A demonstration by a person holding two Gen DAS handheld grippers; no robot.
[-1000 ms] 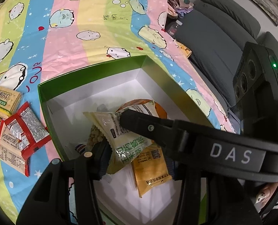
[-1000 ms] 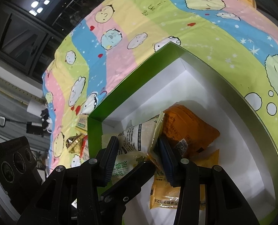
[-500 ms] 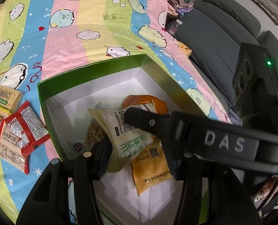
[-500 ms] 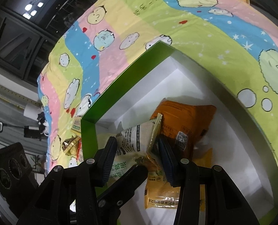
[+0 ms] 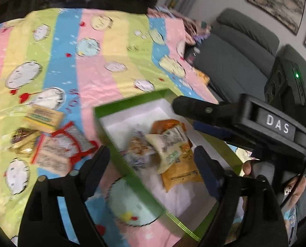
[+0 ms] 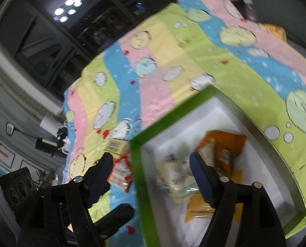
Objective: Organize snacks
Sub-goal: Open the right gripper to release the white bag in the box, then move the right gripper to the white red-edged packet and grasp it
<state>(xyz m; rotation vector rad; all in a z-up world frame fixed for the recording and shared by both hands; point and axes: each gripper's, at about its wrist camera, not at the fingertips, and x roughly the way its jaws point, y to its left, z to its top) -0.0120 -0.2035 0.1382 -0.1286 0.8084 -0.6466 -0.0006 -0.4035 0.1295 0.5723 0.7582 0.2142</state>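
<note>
I'm opening both jaws: the left gripper (image 5: 150, 160) and right gripper (image 6: 150, 170) are releasing the pale packet (image 5: 169, 144), now lying in the green box (image 5: 130, 100).

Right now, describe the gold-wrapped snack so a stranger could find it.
Start at the green box on the striped bedsheet. Beside it lie loose snacks. The gold-wrapped snack sits farthest from the box, past the red-edged packets: the only shiny, rounded one.
</note>
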